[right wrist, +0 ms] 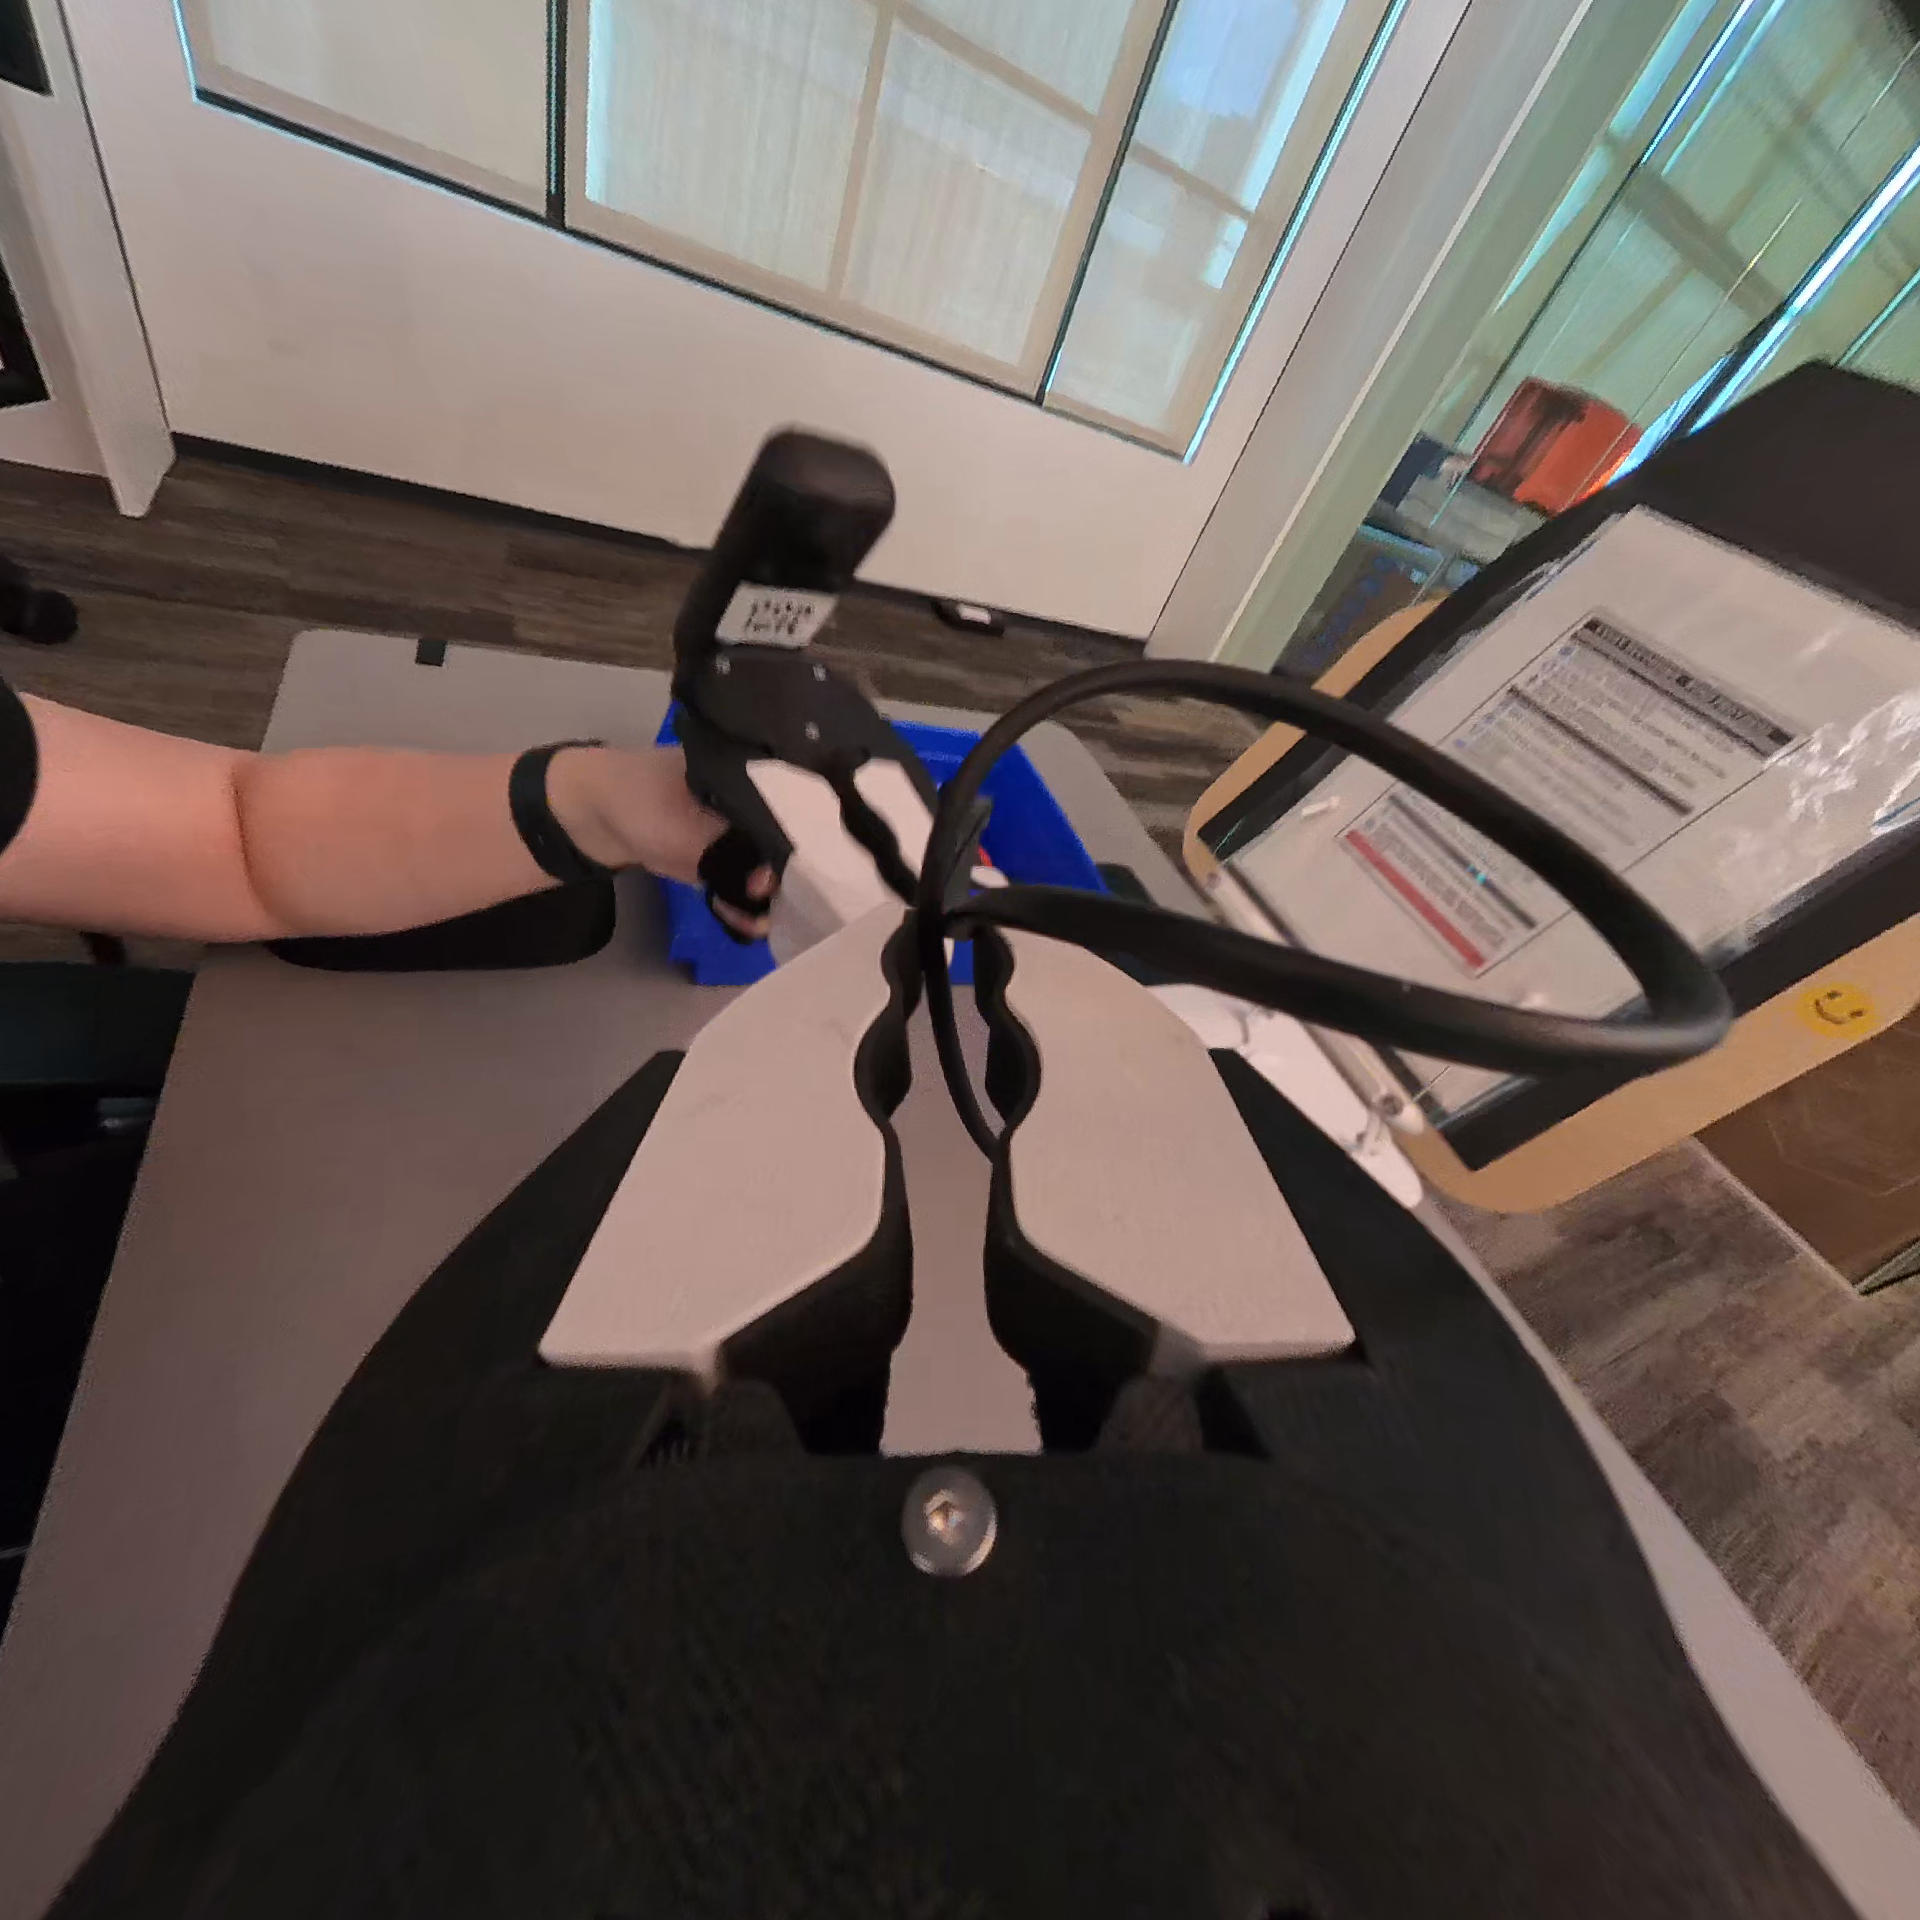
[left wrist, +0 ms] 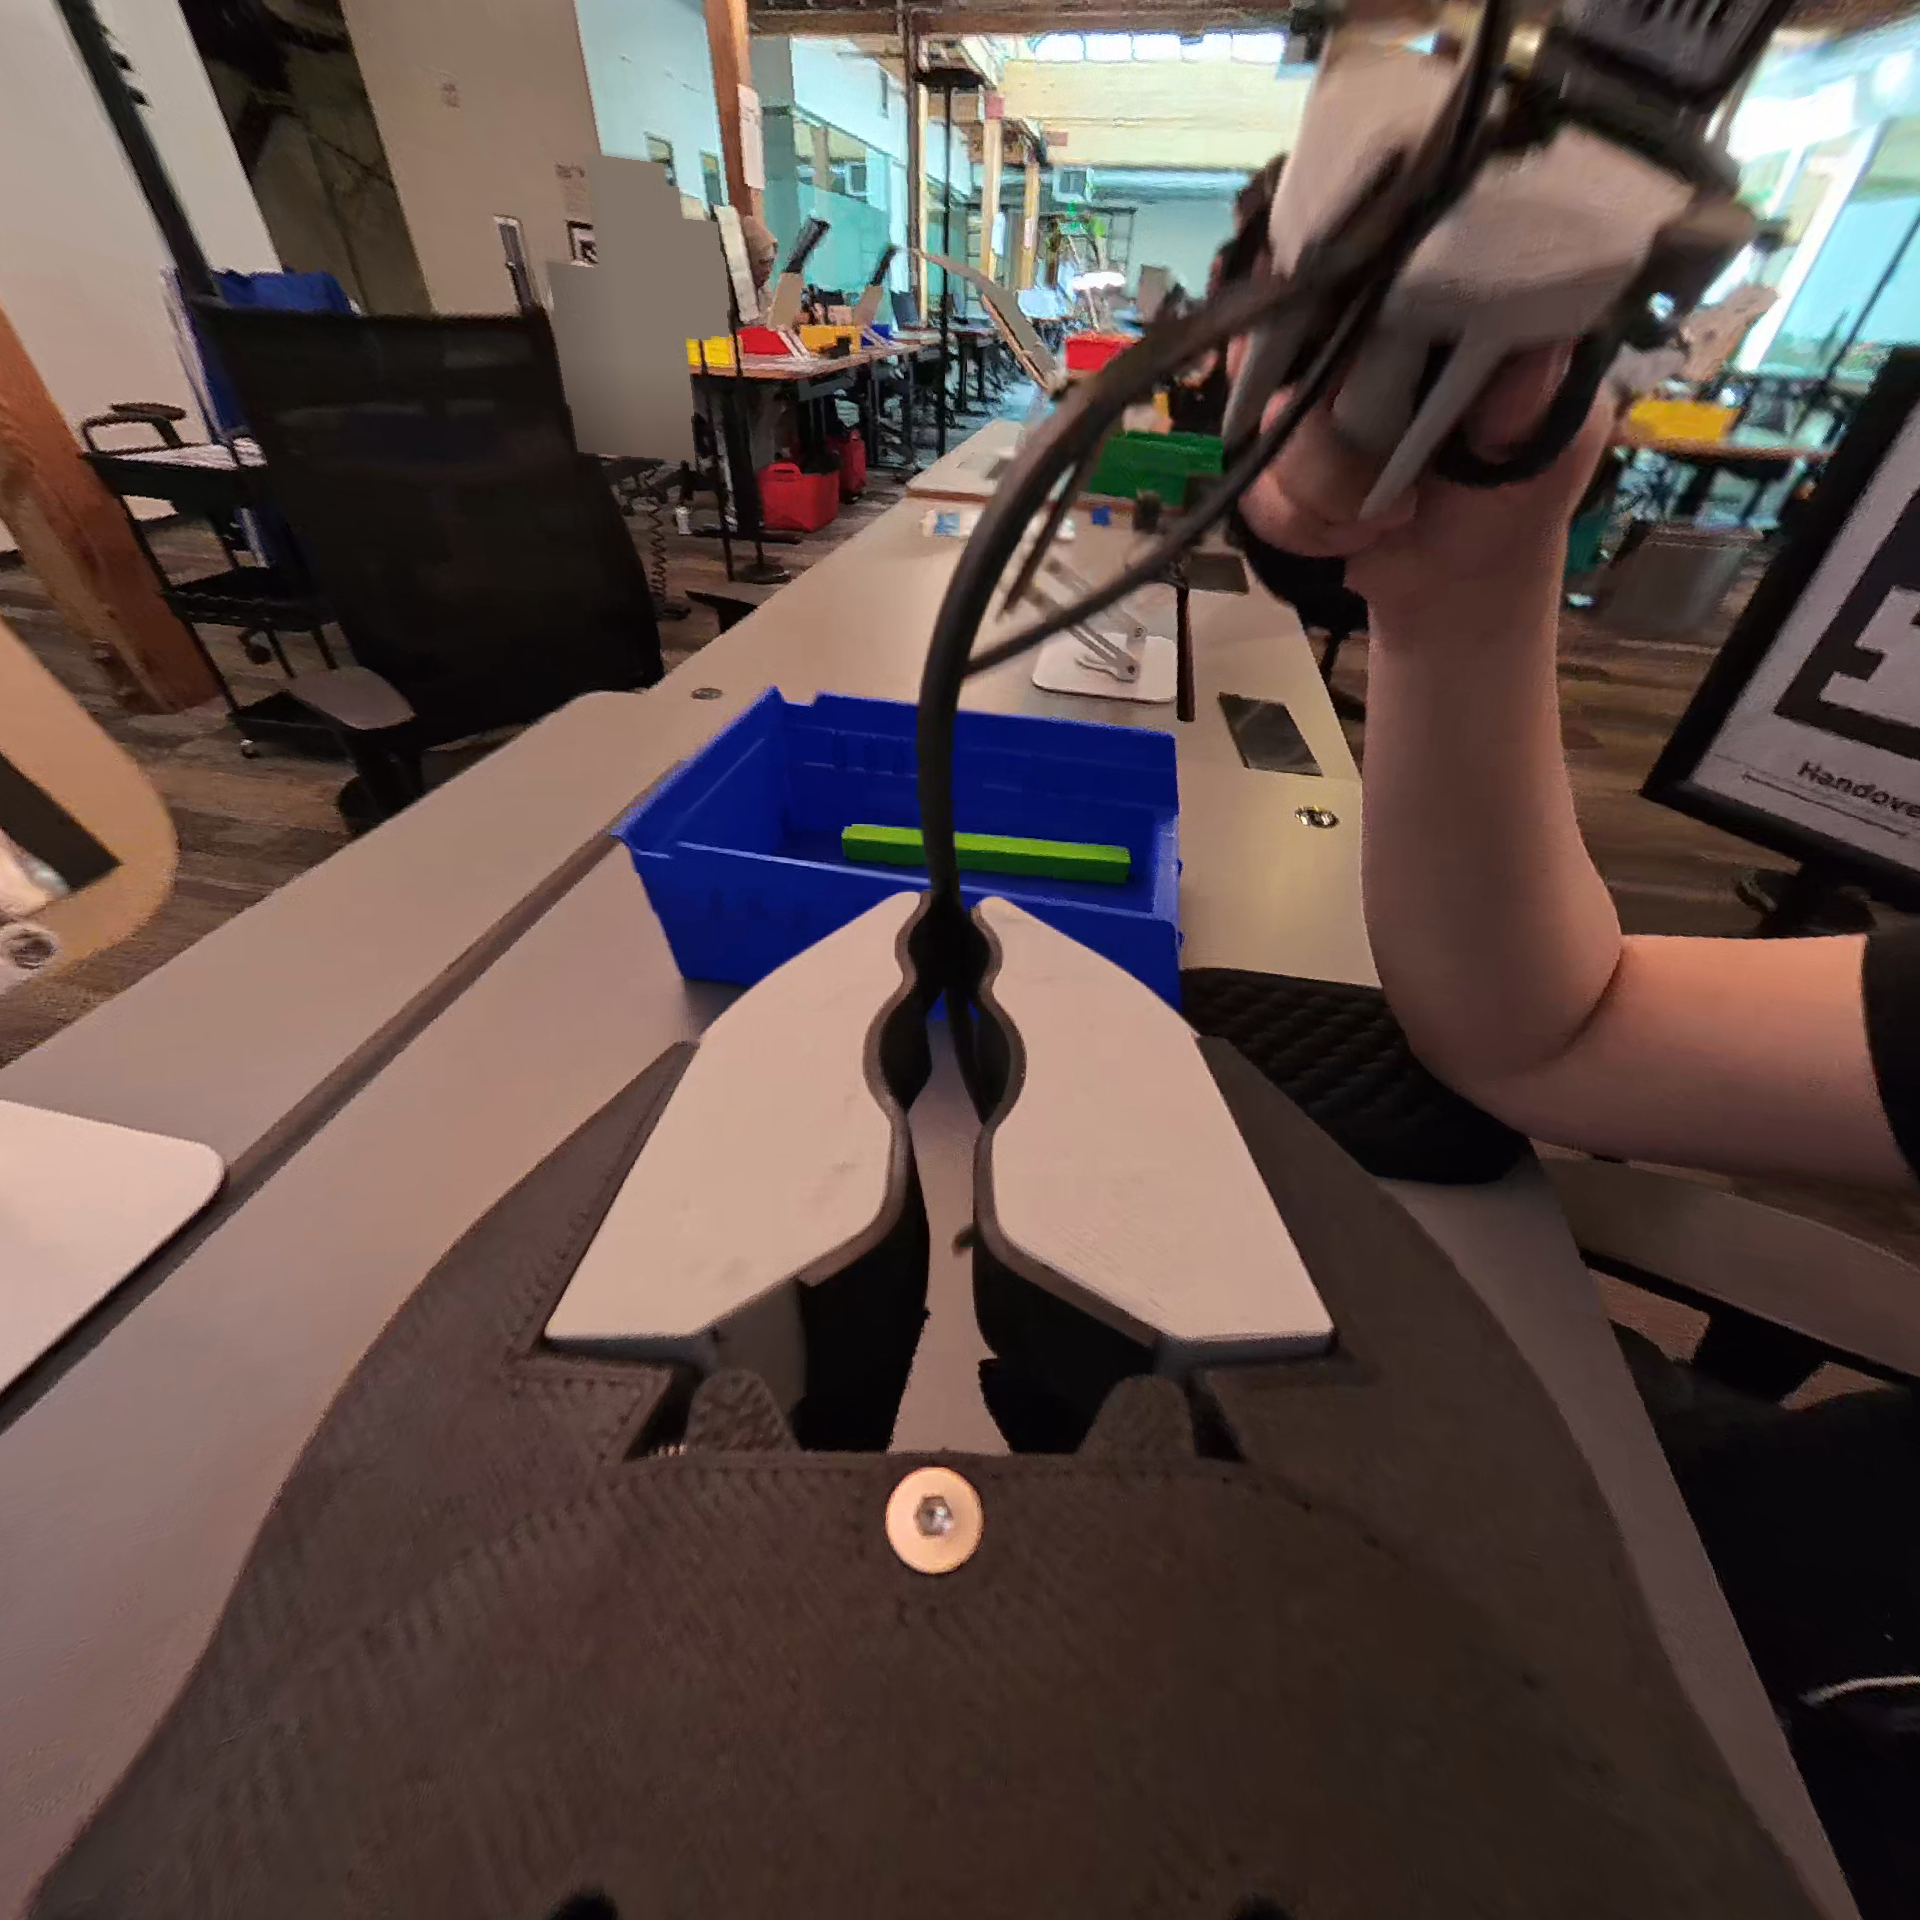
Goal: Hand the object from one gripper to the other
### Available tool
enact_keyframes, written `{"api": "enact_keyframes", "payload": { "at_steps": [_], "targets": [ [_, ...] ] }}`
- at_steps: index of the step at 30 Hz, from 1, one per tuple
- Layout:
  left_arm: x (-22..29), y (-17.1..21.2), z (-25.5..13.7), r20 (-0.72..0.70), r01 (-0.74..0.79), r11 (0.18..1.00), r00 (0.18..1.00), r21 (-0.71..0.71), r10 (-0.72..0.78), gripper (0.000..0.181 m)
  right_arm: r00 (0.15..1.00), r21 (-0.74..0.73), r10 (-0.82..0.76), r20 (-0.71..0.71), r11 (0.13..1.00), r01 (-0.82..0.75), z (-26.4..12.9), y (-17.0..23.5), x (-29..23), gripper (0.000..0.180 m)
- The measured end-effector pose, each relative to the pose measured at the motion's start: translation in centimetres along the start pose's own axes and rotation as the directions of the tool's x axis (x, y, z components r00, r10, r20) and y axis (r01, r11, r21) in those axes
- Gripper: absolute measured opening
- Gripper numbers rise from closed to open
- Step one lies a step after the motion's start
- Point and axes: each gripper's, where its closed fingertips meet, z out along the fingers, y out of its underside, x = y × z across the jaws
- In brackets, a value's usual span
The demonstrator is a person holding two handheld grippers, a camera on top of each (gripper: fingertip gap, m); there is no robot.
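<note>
A black cable [left wrist: 935, 727] runs between both grippers. My left gripper [left wrist: 948, 920] is shut on its lower end, just above the near wall of the blue bin [left wrist: 727, 894]. The cable rises to my right gripper [left wrist: 1309, 473], which is blurred at the upper right, held in a hand. In the right wrist view my right gripper [right wrist: 948, 930] is shut on the cable [right wrist: 1455, 997], which loops out to the right and back. The left gripper [right wrist: 914, 883] grips the same cable right beside my fingertips. A green block [left wrist: 1039, 854] lies in the bin.
The grey table [left wrist: 312, 1039] carries the bin [right wrist: 1029, 831]. A framed sign [left wrist: 1808, 707] stands at the right, and a black office chair [left wrist: 447, 520] at the left. A white stand [left wrist: 1107, 660] sits behind the bin. A board with printed sheets [right wrist: 1558, 790] stands to the right. The tips of one gripper are about 11 cm away from the tips of the other.
</note>
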Motion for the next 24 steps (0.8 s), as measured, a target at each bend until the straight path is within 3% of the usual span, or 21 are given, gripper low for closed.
{"api": "enact_keyframes", "payload": {
  "at_steps": [1, 6, 11, 17, 24],
  "targets": [
    [-0.4, -0.8, -0.7, 0.015, 0.010, 1.000, 1.000, 0.023, -0.010, 0.003, 1.000, -0.018, 0.013, 0.016, 1.000, -0.013, 0.2, 0.5, 0.0, 0.010],
    [-1.6, -4.3, -4.5, 0.079, 0.036, 0.990, 0.996, 0.137, -0.047, 0.003, 0.992, -0.120, 0.055, 0.110, 0.992, -0.041, 1.7, 3.2, -0.4, 0.010],
    [-1.7, -6.5, -6.8, 0.108, 0.032, 0.976, 0.993, 0.214, -0.056, 0.003, 0.971, -0.109, 0.102, 0.216, 0.991, -0.079, 4.3, 4.6, -1.1, 0.010],
    [-0.8, -6.1, -6.4, 0.031, 0.111, 0.978, 0.992, 0.177, -0.118, 0.003, 0.938, -0.088, 0.141, 0.316, 0.989, -0.119, 7.1, 5.6, -2.1, 0.009],
    [-1.7, -7.3, -6.7, 0.115, 0.057, 0.981, 0.990, 0.186, -0.079, 0.003, 0.943, -0.119, 0.088, 0.321, 0.992, -0.051, 7.3, 6.6, -2.4, 0.020]
  ]
}}
